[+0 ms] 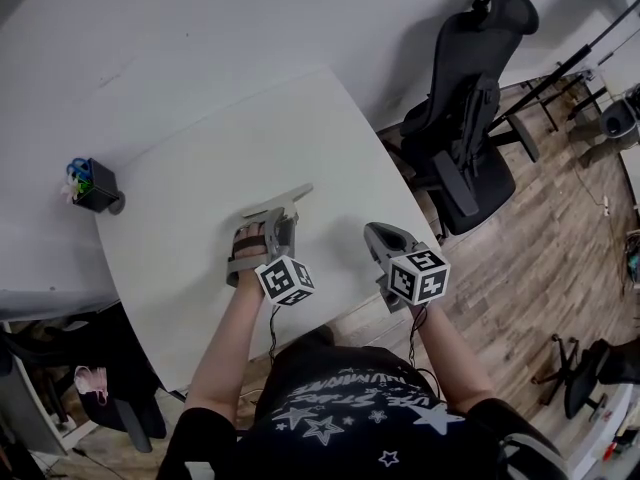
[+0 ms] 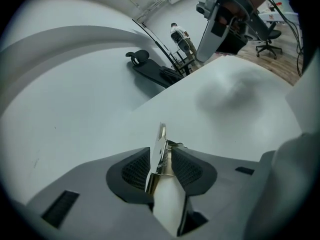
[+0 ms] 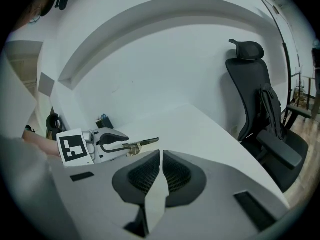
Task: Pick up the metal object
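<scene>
The metal object [image 2: 159, 151], a thin shiny clip-like piece with a small spring, stands on edge between the mesh pads of my left gripper [image 2: 162, 156], which is shut on it. In the head view its flat end [image 1: 285, 198] sticks out past the left gripper [image 1: 272, 218] over the white table [image 1: 200, 198]; I cannot tell whether it touches the table. The right gripper view shows its tip [image 3: 145, 142] pointing right. My right gripper [image 3: 161, 170] is shut with nothing between its pads, and hangs near the table's front edge [image 1: 385, 240].
A black pen holder [image 1: 95, 186] sits at the table's far left corner. A black office chair [image 1: 470, 118] stands beyond the table's right side on the wooden floor [image 1: 560, 258]. More chairs and stands are farther off.
</scene>
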Tool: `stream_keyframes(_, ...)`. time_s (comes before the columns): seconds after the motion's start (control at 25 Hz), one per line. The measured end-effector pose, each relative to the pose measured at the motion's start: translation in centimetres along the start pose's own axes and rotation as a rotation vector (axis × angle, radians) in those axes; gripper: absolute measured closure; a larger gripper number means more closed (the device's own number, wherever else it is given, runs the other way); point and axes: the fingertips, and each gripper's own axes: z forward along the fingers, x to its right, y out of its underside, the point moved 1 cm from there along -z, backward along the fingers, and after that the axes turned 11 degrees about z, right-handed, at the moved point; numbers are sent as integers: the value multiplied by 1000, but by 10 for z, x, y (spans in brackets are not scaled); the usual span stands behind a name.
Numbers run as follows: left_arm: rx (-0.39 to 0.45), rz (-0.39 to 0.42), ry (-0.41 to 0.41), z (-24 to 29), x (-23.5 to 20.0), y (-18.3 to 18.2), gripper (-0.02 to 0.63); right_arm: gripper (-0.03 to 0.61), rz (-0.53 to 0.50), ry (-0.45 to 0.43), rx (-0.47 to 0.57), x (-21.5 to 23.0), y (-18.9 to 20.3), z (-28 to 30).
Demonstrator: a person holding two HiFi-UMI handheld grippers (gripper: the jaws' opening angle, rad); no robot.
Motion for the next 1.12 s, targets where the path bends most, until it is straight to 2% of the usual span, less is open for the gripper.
stream_keyframes(0.2,-18,47,-26,5,0,-1,546,529,6,-1,-5,3,4,-1)
stream_keyframes(0.36,-22,126,-53,4,1,-4,563,529,11,0,2,6,3,-5)
stream_keyframes(0.52,-7,137,-48,-2,-3,-8,577,529,18,-5,12,7,0,-10)
stream_keyframes(0.64,0,105,-39,-9,-6,-8,578,529,25,-13,20,8,0,-14)
stream_keyframes(0.84,-3,45,-79,-28,-18,-13,580,529,18,-30,34,8,-4,-27)
stream_keyframes(1.12,8,-167,-126,-76,-29,-25,580,529,-10,-73,49,-3,-3,-56)
